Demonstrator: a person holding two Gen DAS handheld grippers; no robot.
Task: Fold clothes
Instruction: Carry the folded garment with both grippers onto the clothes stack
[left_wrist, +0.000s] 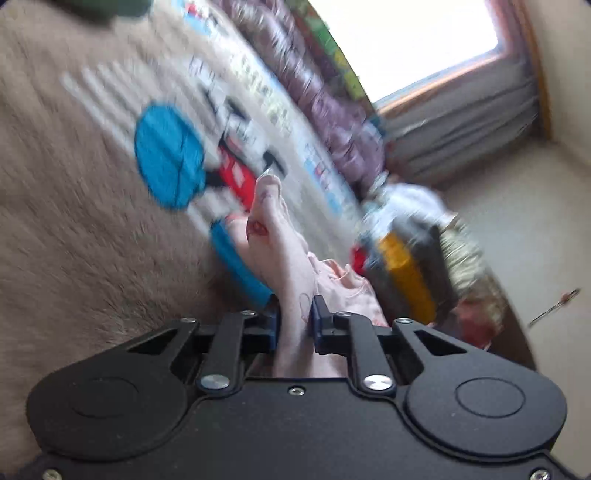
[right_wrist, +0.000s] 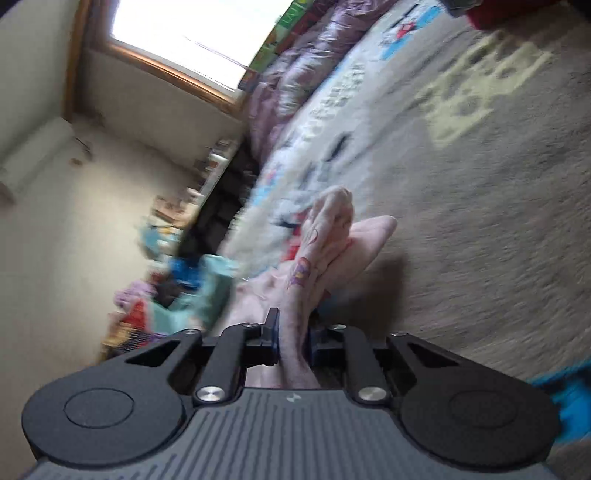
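- Currently, the left gripper (left_wrist: 294, 321) is pinched on a bunched strip of the pink garment (left_wrist: 275, 236); the pads press the cloth from both sides.
- Likewise, the right gripper (right_wrist: 291, 334) is clamped on another gathered part of the same pink garment (right_wrist: 325, 236).
- Location: the garment trails forward from each gripper over the beige printed blanket (left_wrist: 74, 206), partly lifted, partly resting on it.
- Handling, as judged: light, thin, fully limp fabric. It will sag and twist between the two holds; nothing fragile.
- Slip risk is low while bunched, though thin layers may slide out singly.
- Recommended hold: corners or a hem edge, with the cloth pulled taut between the holds before laying flat.
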